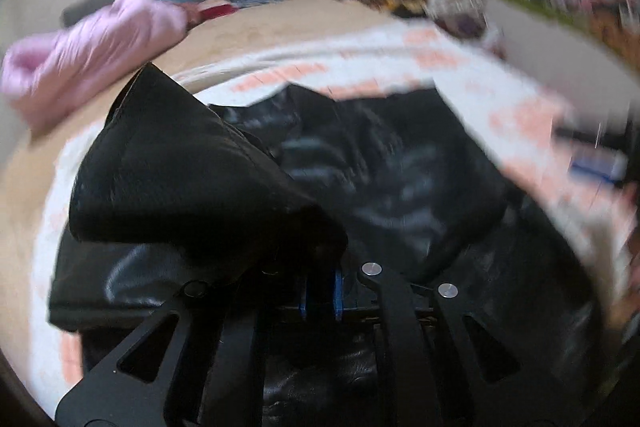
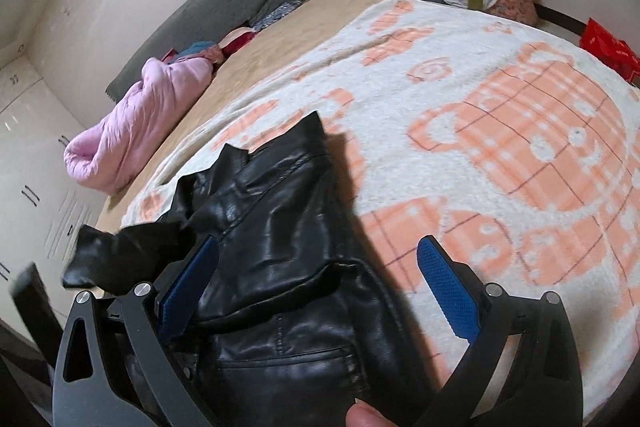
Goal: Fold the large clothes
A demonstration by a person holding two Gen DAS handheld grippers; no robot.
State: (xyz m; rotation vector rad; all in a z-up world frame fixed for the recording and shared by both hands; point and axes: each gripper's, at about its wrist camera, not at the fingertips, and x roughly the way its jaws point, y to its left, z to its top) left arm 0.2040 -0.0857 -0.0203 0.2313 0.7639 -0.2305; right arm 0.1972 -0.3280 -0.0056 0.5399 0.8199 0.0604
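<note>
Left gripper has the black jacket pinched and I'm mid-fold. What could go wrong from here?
1. The left gripper is shut on a bunched flap of the black leather jacket; glossy leather may slip out mid-swing, and the left wrist view is blurred.
2. The right gripper is open over the jacket, pinning nothing, so the body may drag across the patterned blanket.
3. The lifted flap blocks much of the left wrist view, so landing may be misjudged.

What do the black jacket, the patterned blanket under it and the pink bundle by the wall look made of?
Black jacket: leather or imitation, glossy with creases catching highlights.
Patterned blanket: fuzzy, matte woven or fleece cloth with a napped surface.
Pink bundle: smooth, slightly shiny fabric, puffy, possibly quilted synthetic.
</note>
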